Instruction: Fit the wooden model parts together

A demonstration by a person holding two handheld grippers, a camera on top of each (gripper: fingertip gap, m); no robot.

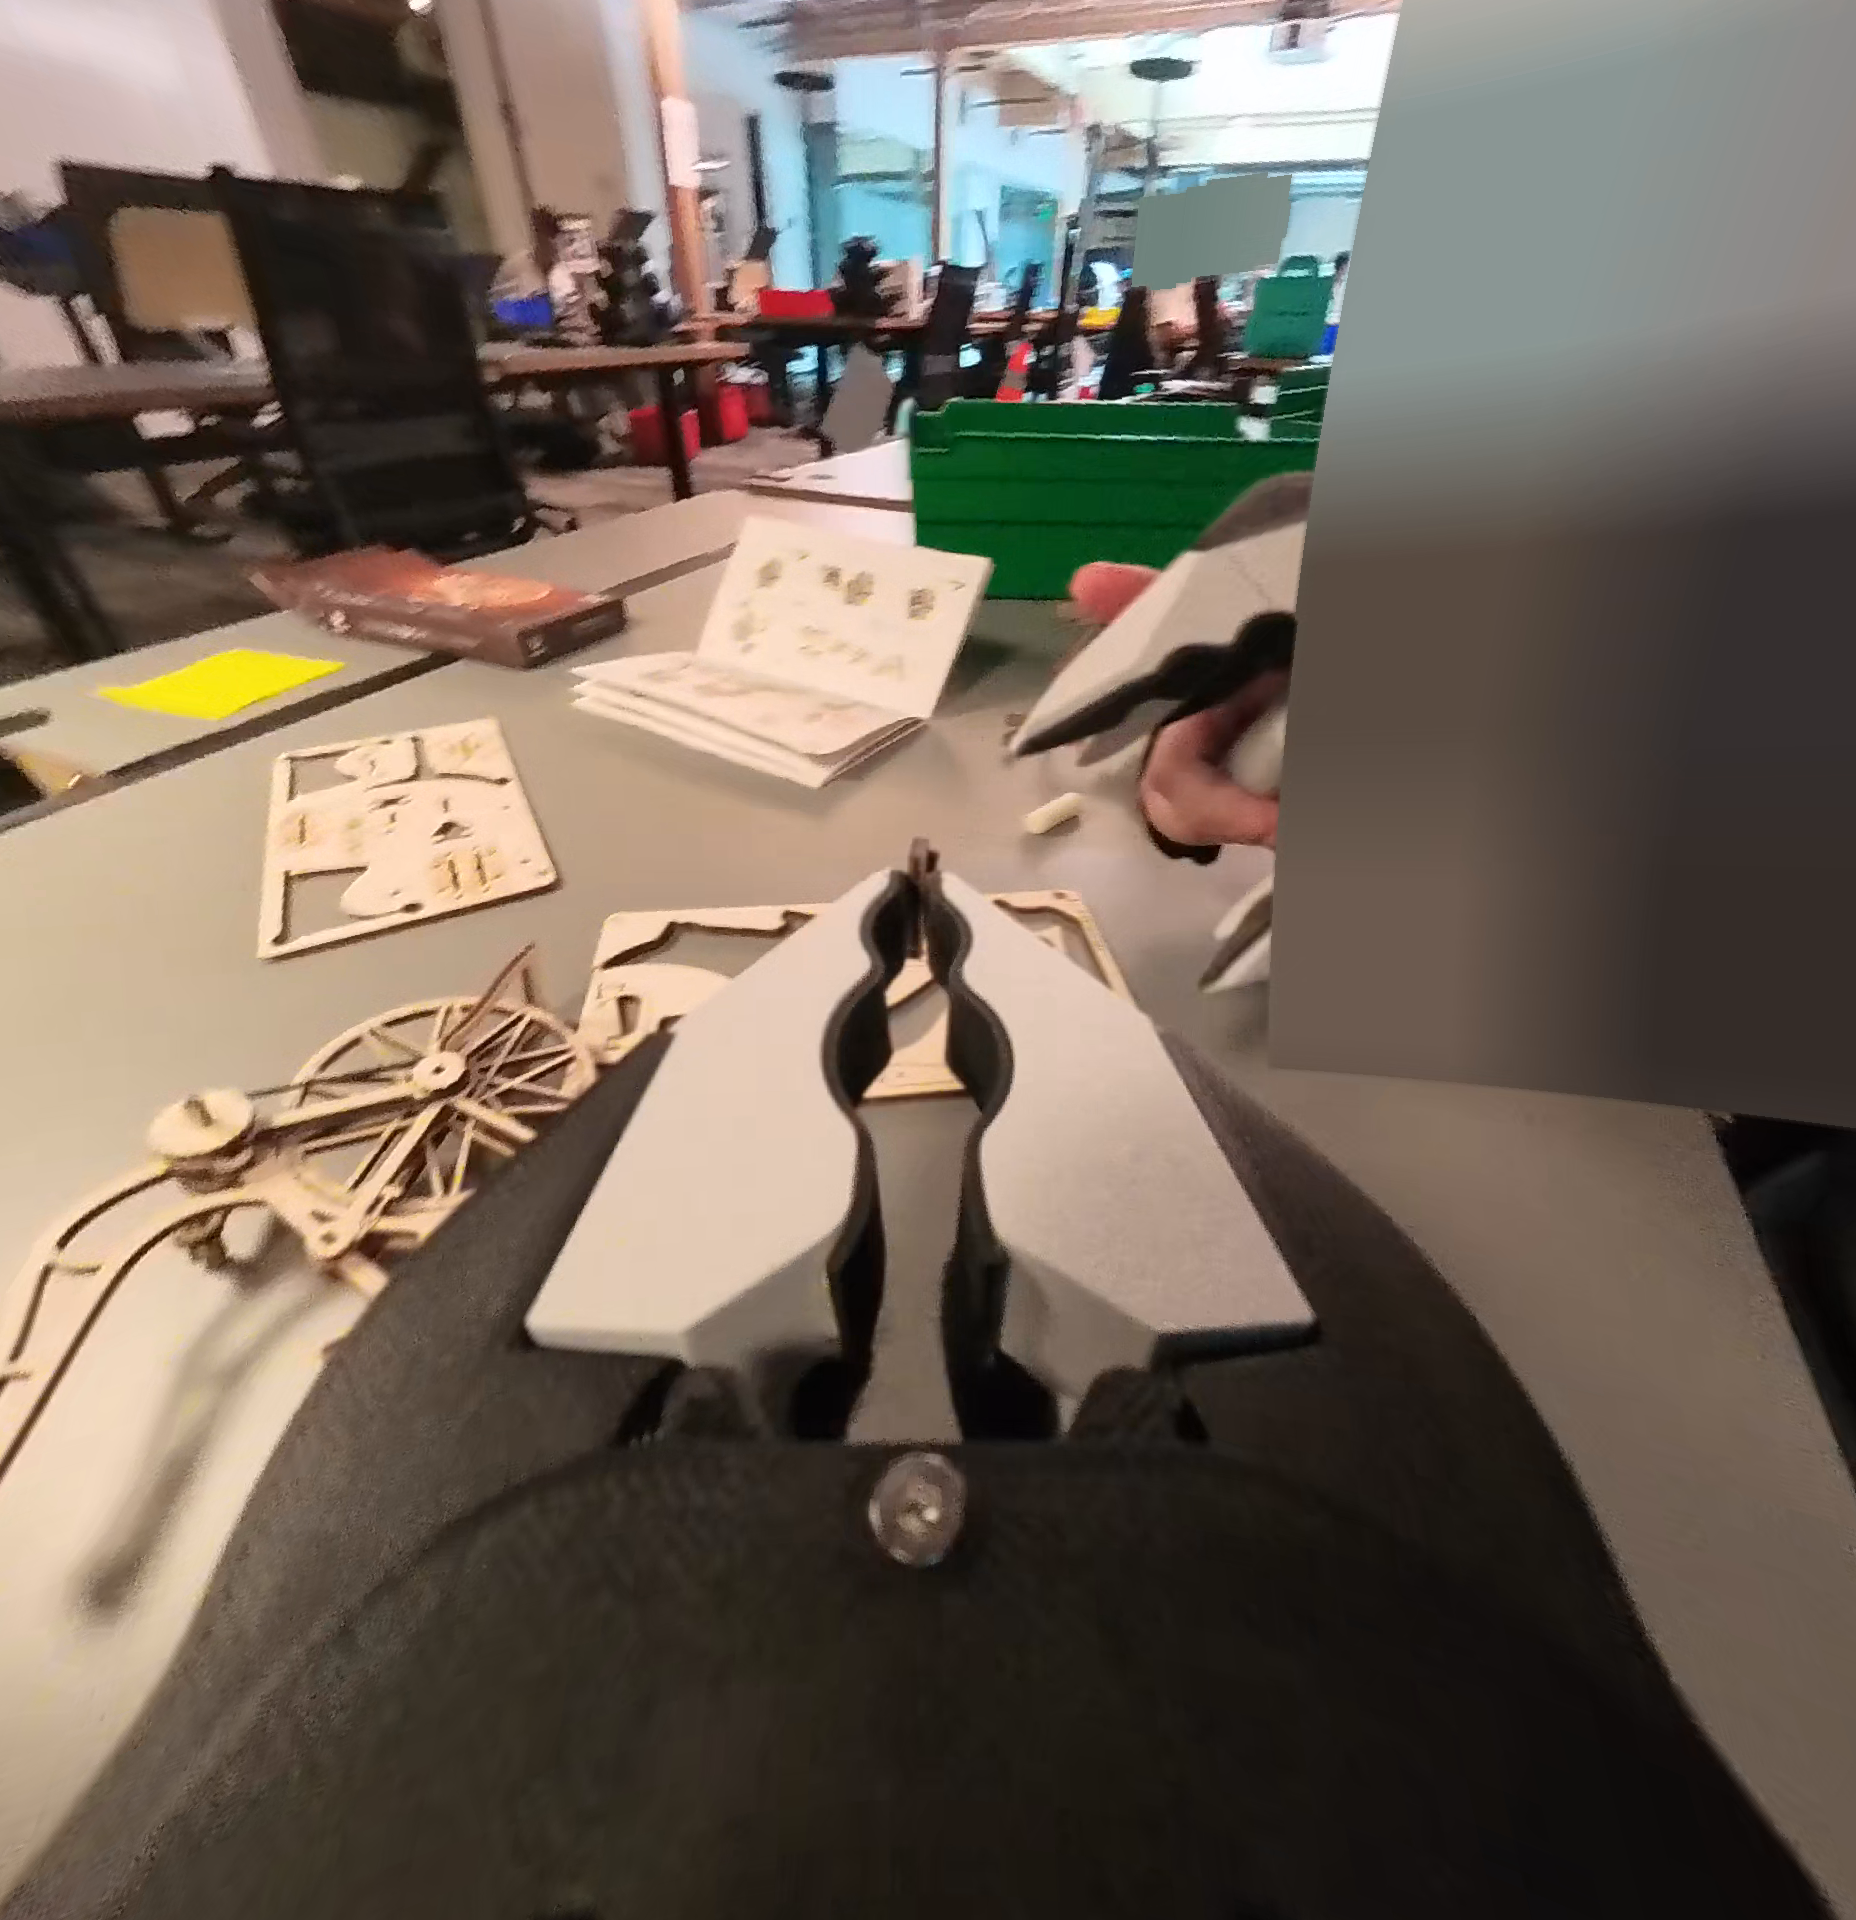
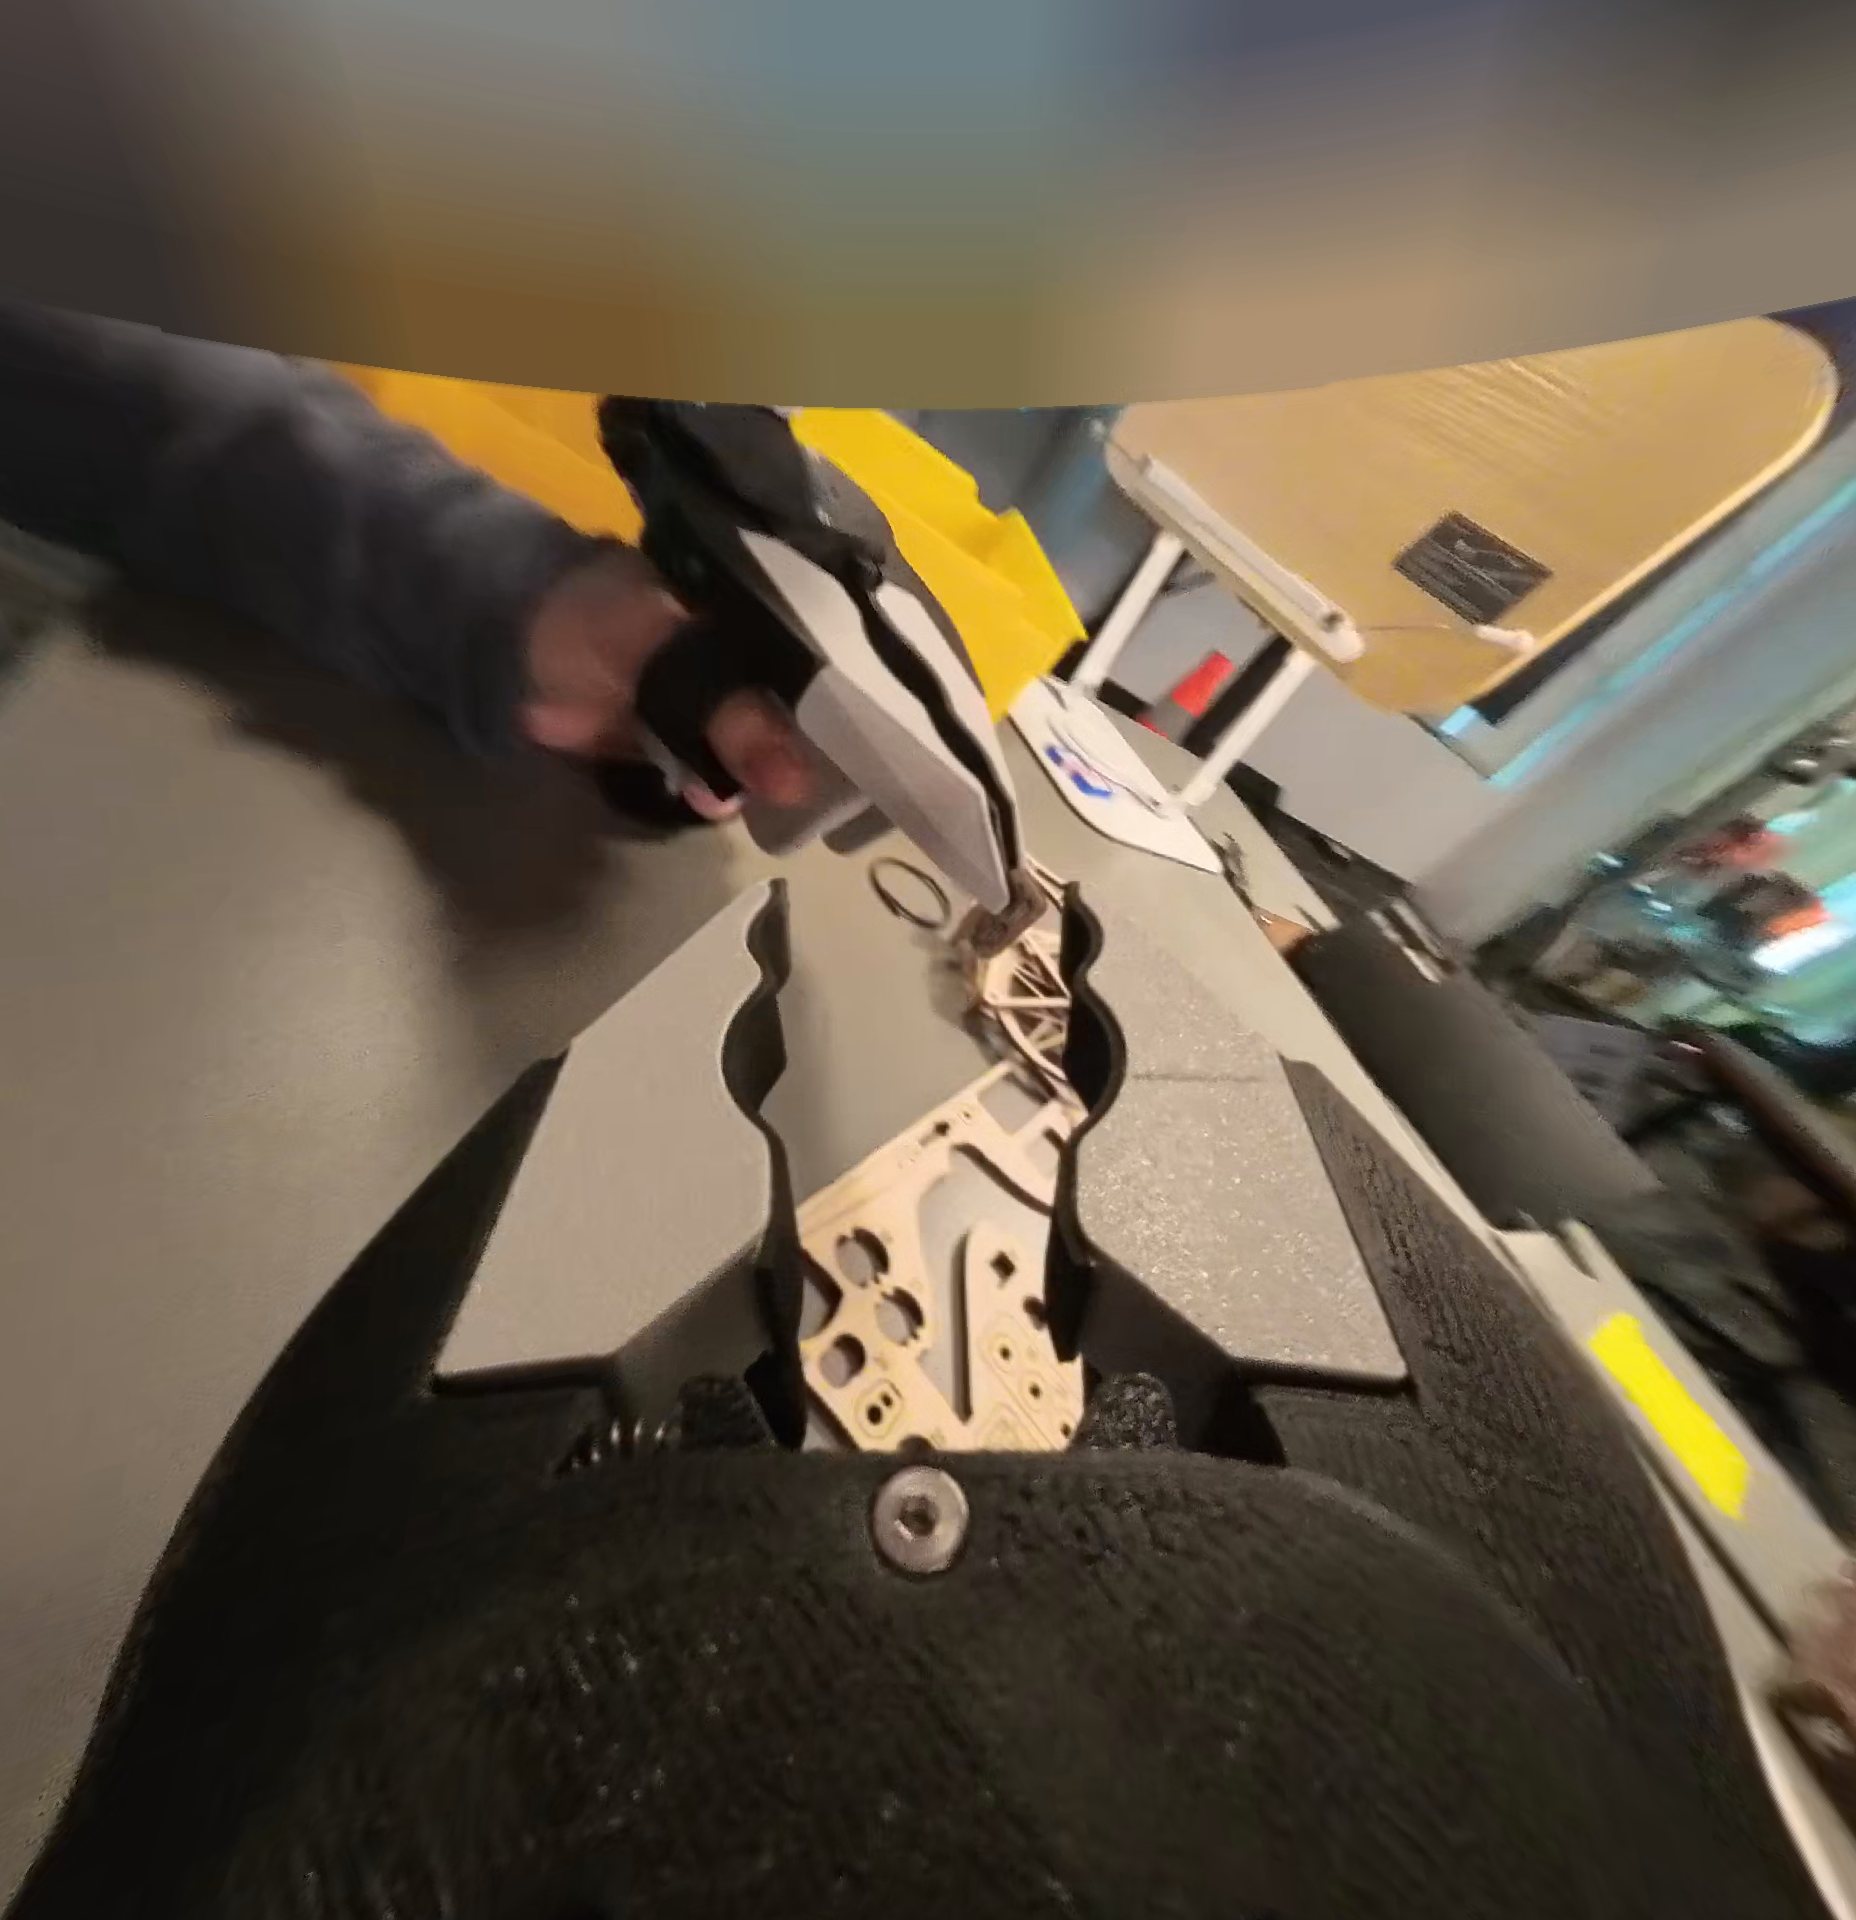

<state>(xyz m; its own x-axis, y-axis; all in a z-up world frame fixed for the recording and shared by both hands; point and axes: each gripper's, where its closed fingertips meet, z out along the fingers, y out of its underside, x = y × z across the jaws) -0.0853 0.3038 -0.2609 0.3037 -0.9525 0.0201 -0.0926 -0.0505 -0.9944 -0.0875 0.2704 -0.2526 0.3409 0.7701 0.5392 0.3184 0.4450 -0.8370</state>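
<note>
your left gripper (image 1: 919,883) pinches a small wooden part (image 1: 922,868) at centre frame; your right gripper (image 2: 919,925) hangs open above the cut-out sheet (image 2: 945,1320), lower centre.

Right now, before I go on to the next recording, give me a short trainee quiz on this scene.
1. True or false: the left tongs are shut on a small dark piece.
2. Which thing lies nearest the green crate? A: the open booklet. B: the yellow note. C: the wheeled model.
3. Fill in the blank: the right tongs are ____, with a wooden sheet showing between them.

Key: 1 true; 2 A; 3 open.
</note>
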